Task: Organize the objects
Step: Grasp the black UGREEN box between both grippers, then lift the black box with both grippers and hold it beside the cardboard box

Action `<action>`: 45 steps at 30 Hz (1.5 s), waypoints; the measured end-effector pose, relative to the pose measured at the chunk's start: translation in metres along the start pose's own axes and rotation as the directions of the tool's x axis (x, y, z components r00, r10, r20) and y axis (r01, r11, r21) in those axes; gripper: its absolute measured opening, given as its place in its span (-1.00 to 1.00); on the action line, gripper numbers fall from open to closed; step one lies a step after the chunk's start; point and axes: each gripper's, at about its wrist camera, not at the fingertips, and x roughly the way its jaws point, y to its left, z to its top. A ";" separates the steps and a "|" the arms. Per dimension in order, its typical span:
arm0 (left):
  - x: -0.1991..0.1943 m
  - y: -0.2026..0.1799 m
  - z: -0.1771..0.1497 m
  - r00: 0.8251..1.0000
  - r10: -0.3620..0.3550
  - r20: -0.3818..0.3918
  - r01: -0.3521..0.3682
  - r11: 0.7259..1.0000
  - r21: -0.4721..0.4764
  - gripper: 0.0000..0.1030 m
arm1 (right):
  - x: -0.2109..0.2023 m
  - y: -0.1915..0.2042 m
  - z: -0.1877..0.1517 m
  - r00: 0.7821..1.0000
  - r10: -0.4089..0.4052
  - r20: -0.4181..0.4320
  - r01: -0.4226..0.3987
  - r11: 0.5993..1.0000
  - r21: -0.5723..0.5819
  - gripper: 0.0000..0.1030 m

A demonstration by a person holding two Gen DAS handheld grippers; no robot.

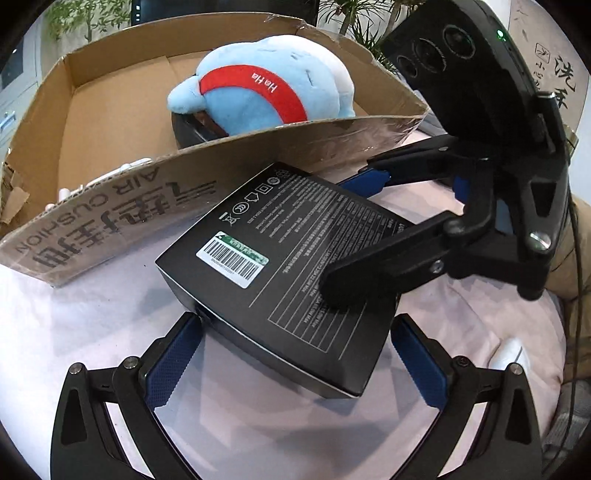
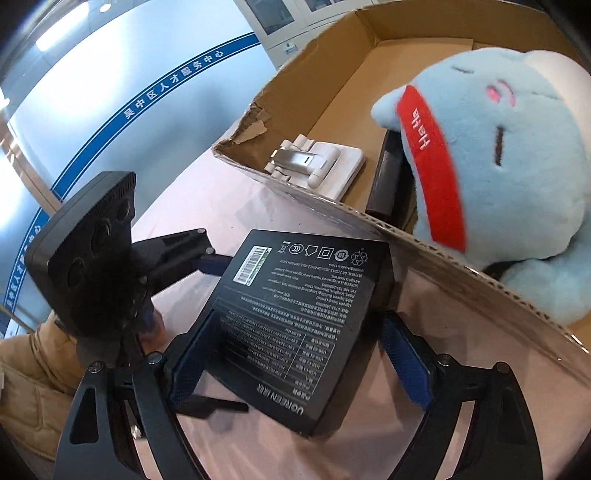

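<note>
Pale pink cloth (image 1: 92, 350) covers the table, wrinkled near the edge. Room behind: blue-banded wall panel with Chinese lettering (image 2: 166, 79), white cabinets (image 2: 284, 22), potted plants (image 1: 354, 14). Black box (image 1: 295, 266), printed label side and barcode up, lies on the cloth just outside the near wall of an open cardboard carton (image 1: 110, 218). In the carton: a blue plush toy (image 1: 266, 85) with a red band, propped on something dark, and a white folding stand (image 2: 321, 162) near the torn corner. Carton wall stands between the box and the carton's inside. Left gripper (image 1: 291, 354) spread wide, box's near corner between its blue pads (image 1: 173, 362); contact unclear. Right gripper (image 2: 295, 350) also wide, straddling the opposite end, right pad clear of the box. Tan sleeve (image 2: 33, 369) behind left gripper.
</note>
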 end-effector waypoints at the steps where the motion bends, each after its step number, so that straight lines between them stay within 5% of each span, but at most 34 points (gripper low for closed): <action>1: -0.001 0.001 0.000 1.000 -0.006 0.002 0.006 1.000 -0.006 0.98 | 0.000 0.000 0.000 1.000 0.003 0.005 -0.003 1.000 0.005 0.75; 10: -0.015 -0.011 0.000 0.998 -0.022 0.062 0.021 1.000 0.015 0.98 | -0.037 0.014 -0.005 0.990 0.070 0.120 -0.068 0.997 -0.019 0.76; 21: -0.047 -0.023 0.024 0.965 -0.044 0.257 0.031 0.998 0.055 0.98 | -0.089 0.029 -0.011 0.965 0.017 0.262 0.008 0.996 -0.094 0.80; 25: -0.042 -0.026 0.023 0.970 -0.038 0.239 0.008 0.992 0.124 0.98 | -0.091 0.024 -0.022 0.967 0.035 0.254 -0.011 0.995 -0.097 0.80; 39: -0.027 -0.011 0.024 0.978 -0.056 0.200 0.038 0.995 0.090 0.97 | -0.075 0.004 -0.021 0.977 -0.021 0.213 0.039 0.996 -0.081 0.79; 43: -0.023 -0.002 0.028 0.977 -0.102 0.189 0.092 0.994 0.061 0.44 | -0.064 0.003 -0.014 0.980 0.002 0.197 0.020 0.994 -0.109 0.52; 45: -0.022 0.002 0.029 0.975 -0.113 0.194 0.105 0.993 0.051 0.38 | -0.064 0.003 -0.015 0.979 0.015 0.204 0.009 0.993 -0.115 0.39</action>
